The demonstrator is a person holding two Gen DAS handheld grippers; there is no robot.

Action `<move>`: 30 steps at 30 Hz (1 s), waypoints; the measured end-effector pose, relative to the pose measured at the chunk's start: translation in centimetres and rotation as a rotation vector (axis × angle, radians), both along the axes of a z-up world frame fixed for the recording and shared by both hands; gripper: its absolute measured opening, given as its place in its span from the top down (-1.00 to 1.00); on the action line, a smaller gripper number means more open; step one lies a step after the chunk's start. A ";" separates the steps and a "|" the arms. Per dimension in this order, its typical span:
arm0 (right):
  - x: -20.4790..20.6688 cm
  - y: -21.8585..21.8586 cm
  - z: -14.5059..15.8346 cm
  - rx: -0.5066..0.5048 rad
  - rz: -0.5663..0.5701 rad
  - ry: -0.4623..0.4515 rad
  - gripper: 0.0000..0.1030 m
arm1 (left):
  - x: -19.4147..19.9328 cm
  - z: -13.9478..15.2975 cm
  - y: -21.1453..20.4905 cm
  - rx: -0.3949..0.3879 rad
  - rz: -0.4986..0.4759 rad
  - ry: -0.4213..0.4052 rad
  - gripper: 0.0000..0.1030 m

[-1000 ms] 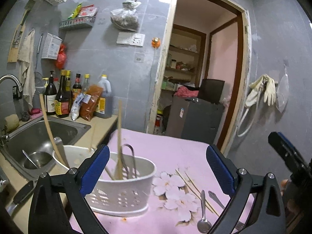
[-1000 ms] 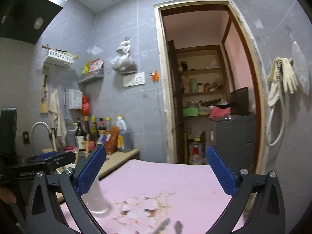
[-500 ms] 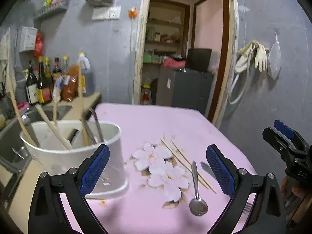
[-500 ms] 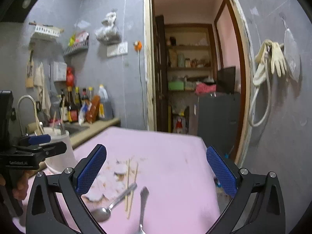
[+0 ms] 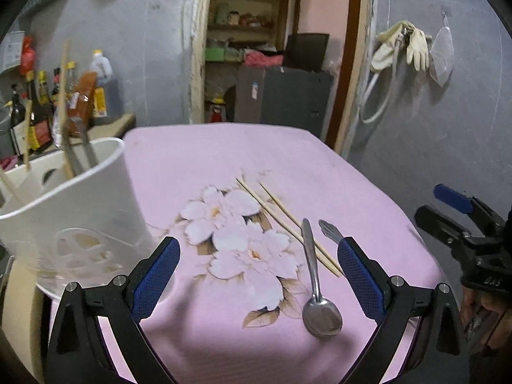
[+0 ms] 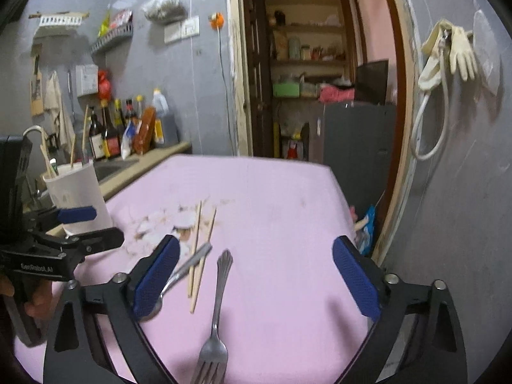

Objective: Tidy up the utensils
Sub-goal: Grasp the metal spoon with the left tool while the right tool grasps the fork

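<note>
The fork (image 6: 215, 316) lies on the pink bench (image 6: 281, 198), running near to far, right between the right gripper (image 6: 252, 278) blue pads. That gripper is empty and closing a little. The left gripper (image 5: 259, 275) is wide open, empty, near the spoon (image 5: 315, 284).

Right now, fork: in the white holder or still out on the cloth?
Out. The fork lies flat on the pink cloth beside the chopsticks and spoon, apart from the white holder.
</note>
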State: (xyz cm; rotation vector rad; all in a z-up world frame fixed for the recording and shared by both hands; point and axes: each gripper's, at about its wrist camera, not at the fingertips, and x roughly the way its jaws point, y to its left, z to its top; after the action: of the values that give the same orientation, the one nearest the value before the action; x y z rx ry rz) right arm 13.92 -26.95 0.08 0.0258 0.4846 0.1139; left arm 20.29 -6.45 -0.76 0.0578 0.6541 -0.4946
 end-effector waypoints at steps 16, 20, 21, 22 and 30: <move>1.5 1.2 -2.9 -0.052 0.096 0.215 0.18 | 3.4 -2.9 -4.4 0.051 -0.238 0.273 0.48; 1.7 1.5 -3.1 -0.048 0.109 0.242 0.32 | 4.2 -3.8 -5.0 0.076 -0.251 0.322 0.62; 1.7 1.5 -3.2 -0.049 0.114 0.247 0.36 | 4.2 -3.8 -5.0 0.078 -0.252 0.331 0.63; 1.7 1.6 -3.2 -0.052 0.118 0.252 0.40 | 4.4 -4.0 -5.1 0.079 -0.254 0.343 0.65; 2.4 2.5 -4.1 -0.073 0.166 0.307 0.50 | 5.4 -4.3 -5.2 0.056 -0.248 0.397 0.86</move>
State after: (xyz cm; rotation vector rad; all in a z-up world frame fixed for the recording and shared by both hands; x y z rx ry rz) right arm 16.28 -24.49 -3.99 -0.0700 0.7972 0.2570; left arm 25.66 -11.66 -5.03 0.0953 1.0572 -0.7359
